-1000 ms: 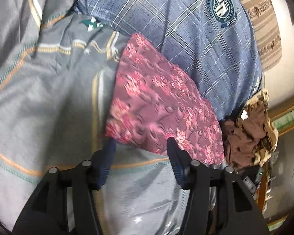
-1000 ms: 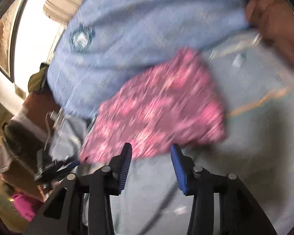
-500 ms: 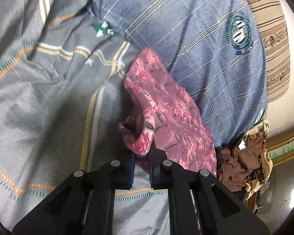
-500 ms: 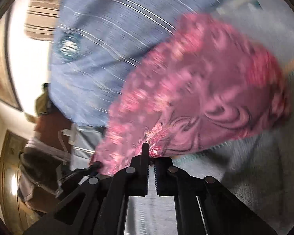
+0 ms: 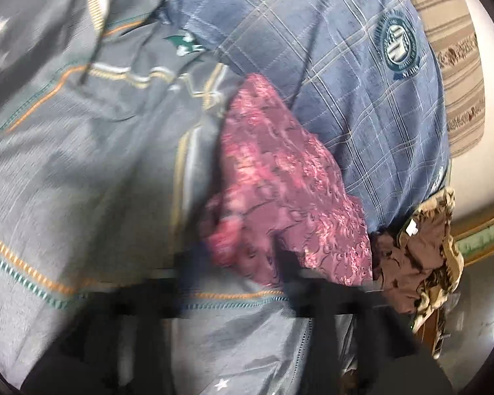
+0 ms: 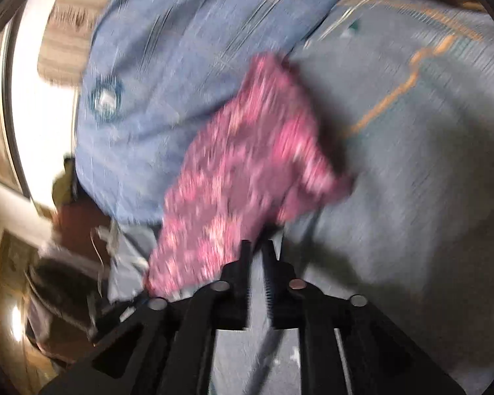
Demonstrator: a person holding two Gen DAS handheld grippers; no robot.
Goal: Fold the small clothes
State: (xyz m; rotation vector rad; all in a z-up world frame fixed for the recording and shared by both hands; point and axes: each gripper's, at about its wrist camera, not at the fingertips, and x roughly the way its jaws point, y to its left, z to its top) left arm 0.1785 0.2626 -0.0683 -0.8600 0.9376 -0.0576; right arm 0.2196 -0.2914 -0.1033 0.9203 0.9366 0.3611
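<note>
While the grey bedsheet [image 5: 82,171] with its orange and teal stitched stripes filled the left of the left wrist view, the pink patterned cloth [image 5: 280,197] lay at the middle of it, resting on the sheet and overlapping the edge of the blue checked shirt [image 5: 362,82] further right. Beyond that, at the right edge, a brown garment with a leopard-print trim [image 5: 415,256] sat bunched beside the pink cloth. The left gripper [image 5: 237,263] was badly smeared by motion; its fingers appeared spread wide on either side of the cloth's near corner, holding nothing that I could make out.

From the right wrist view, the blue shirt [image 6: 181,65] lay to the left, the pink cloth [image 6: 247,171] ran diagonally through the middle, and the grey sheet [image 6: 411,164] took up the right. The right gripper [image 6: 257,253] had its jaws drawn nearly together at the cloth's near edge, with a thin gap showing between them; whether fabric was pinched there could not be told through the blur.

As a judgement, the pink cloth looked folded at least once, its near left corner rumpled and doubled over. Squaring that corner, any last fold, and the brown garment seemed still to do.
</note>
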